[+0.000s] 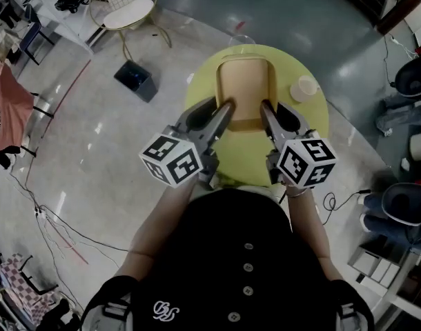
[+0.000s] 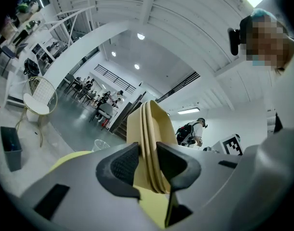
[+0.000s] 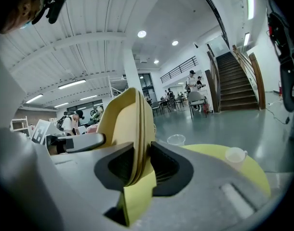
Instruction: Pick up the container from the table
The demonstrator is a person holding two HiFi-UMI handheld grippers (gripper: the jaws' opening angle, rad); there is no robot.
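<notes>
Left tool (image 1: 226, 107) clamped on container (image 1: 246, 81) left rim, right tool (image 1: 266, 109) on right rim. Container at frame centre over yellow bench (image 1: 200, 88); cup (image 1: 305, 88) just right of it.

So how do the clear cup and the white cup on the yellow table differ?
The clear cup is see-through; the white cup is opaque. The clear cup stands at the far edge of the yellow table, beyond the container; the white cup stands to the container's right. Both are upright.
</notes>
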